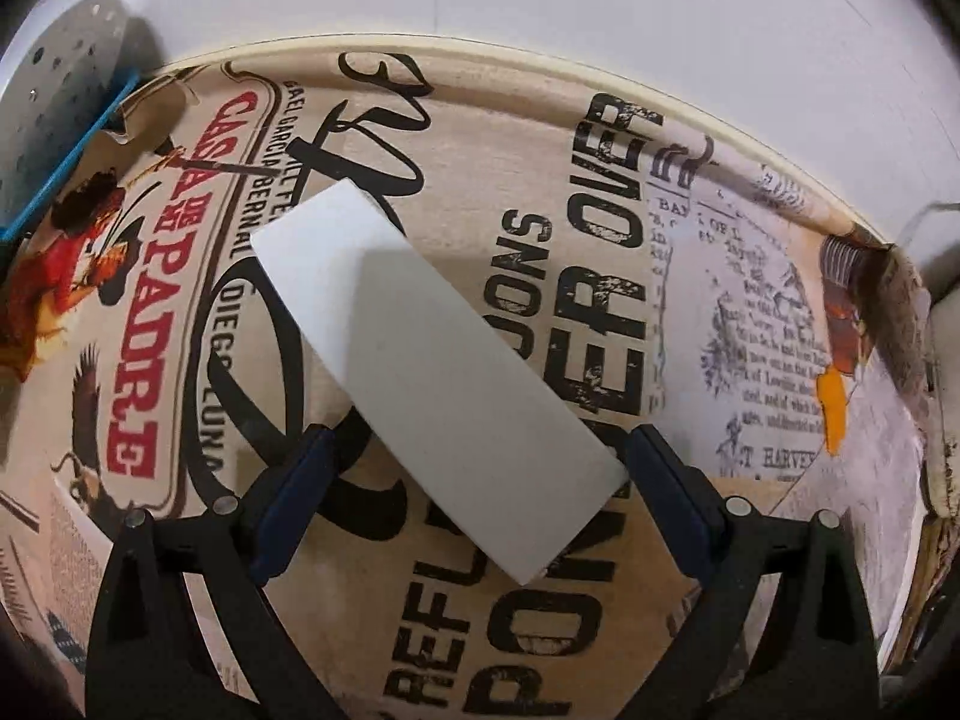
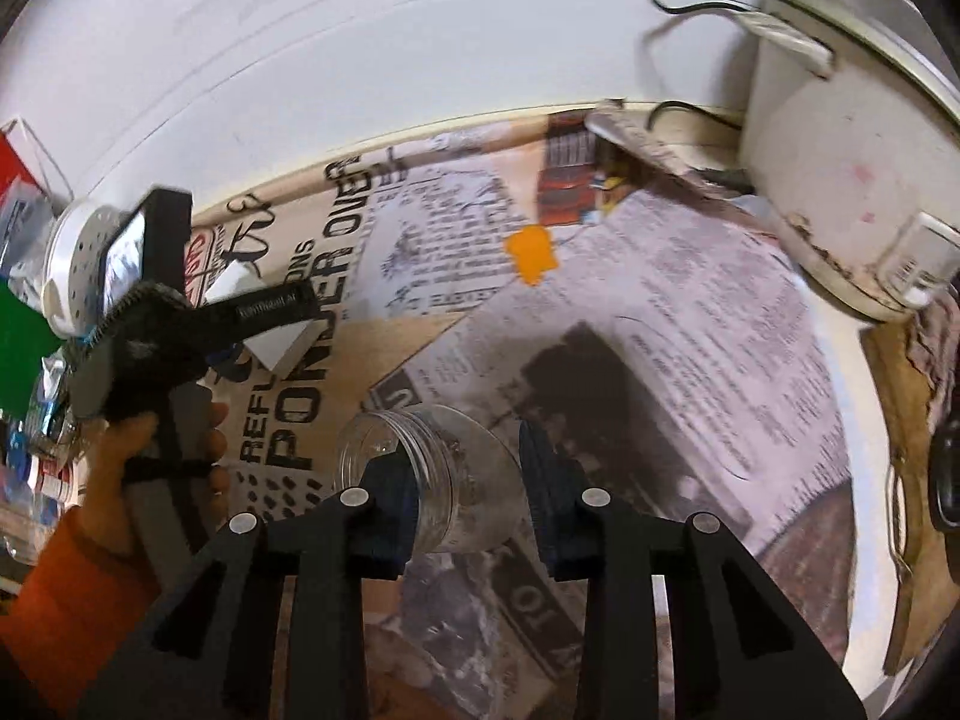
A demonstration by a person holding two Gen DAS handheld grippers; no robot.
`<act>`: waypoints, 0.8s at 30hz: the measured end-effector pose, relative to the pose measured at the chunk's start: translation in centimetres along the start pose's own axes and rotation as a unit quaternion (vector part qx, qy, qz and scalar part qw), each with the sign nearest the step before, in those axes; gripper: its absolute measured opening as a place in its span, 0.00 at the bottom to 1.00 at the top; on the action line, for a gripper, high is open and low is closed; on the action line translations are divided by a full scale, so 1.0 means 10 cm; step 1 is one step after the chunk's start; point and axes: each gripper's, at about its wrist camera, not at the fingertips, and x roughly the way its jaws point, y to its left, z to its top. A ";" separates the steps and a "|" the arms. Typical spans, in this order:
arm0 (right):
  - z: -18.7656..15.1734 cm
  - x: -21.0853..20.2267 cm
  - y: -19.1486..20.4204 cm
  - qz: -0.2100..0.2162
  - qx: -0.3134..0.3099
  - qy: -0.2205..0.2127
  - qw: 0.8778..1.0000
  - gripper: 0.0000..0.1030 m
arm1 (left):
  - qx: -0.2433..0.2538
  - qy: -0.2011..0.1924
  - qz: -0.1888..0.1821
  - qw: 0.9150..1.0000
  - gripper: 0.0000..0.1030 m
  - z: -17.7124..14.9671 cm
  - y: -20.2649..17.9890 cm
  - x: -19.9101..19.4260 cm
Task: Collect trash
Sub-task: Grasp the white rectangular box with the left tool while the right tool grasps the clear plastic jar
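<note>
A white rectangular block (image 1: 432, 360) lies slantwise on the print-covered table (image 1: 570, 252). My left gripper (image 1: 477, 480) hangs over the block's near end, open, with one blue pad (image 1: 288, 492) clear of it on the left and the other pad (image 1: 666, 480) at its right corner. In the right wrist view a clear plastic jar (image 2: 420, 456) sits on its side between the pads of my right gripper (image 2: 471, 498), which is shut on it. The same view shows the left gripper (image 2: 264, 324) at the left, held by a hand in an orange sleeve (image 2: 78, 594).
A round white perforated lid (image 1: 66, 78) and a blue edge (image 1: 78, 144) sit at the table's far left. A worn white pot (image 2: 840, 150) with a cable stands at the far right. A small orange scrap (image 2: 531, 258) lies mid-table. Clutter crowds the left edge (image 2: 24, 324).
</note>
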 end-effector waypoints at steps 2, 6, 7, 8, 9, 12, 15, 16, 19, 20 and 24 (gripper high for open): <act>0.00 -0.03 -0.03 -0.002 0.004 -0.003 1.000 0.28 | -0.006 -0.007 0.003 1.000 0.91 -0.04 0.07 -0.04; -0.02 -0.10 -0.06 0.002 0.008 -0.004 1.000 0.28 | 0.002 -0.013 0.006 1.000 0.82 -0.13 0.27 -0.16; -0.03 -0.11 -0.05 0.003 0.007 -0.005 1.000 0.28 | 0.004 -0.008 0.015 1.000 0.79 -0.16 0.35 -0.17; -0.03 -0.12 -0.05 0.004 0.006 -0.006 1.000 0.28 | 0.006 -0.002 0.022 1.000 0.74 -0.17 0.39 -0.16; -0.03 -0.13 -0.04 0.005 0.004 -0.007 1.000 0.28 | 0.017 -0.008 0.036 0.999 0.74 -0.20 0.43 -0.17; -0.05 -0.16 -0.01 0.010 -0.001 -0.009 1.000 0.28 | 0.030 -0.007 0.038 0.999 0.74 -0.25 0.50 -0.18; -0.07 -0.16 0.00 0.011 -0.002 -0.008 1.000 0.28 | 0.040 -0.009 0.014 0.999 0.74 -0.21 0.47 -0.21; -0.09 -0.17 -0.01 0.011 -0.001 -0.008 1.000 0.28 | 0.045 -0.012 0.008 0.999 0.73 -0.19 0.44 -0.20; -0.13 -0.18 -0.04 0.006 0.005 -0.006 1.000 0.28 | 0.069 -0.029 0.018 0.997 0.65 -0.15 0.34 -0.16; -0.14 -0.20 -0.06 0.005 0.009 -0.007 1.000 0.28 | 0.078 -0.034 0.023 0.996 0.61 -0.15 0.31 -0.15; -0.18 -0.31 -0.11 -0.001 0.011 -0.016 1.000 0.28 | 0.091 -0.036 0.013 0.995 0.50 -0.14 0.28 -0.16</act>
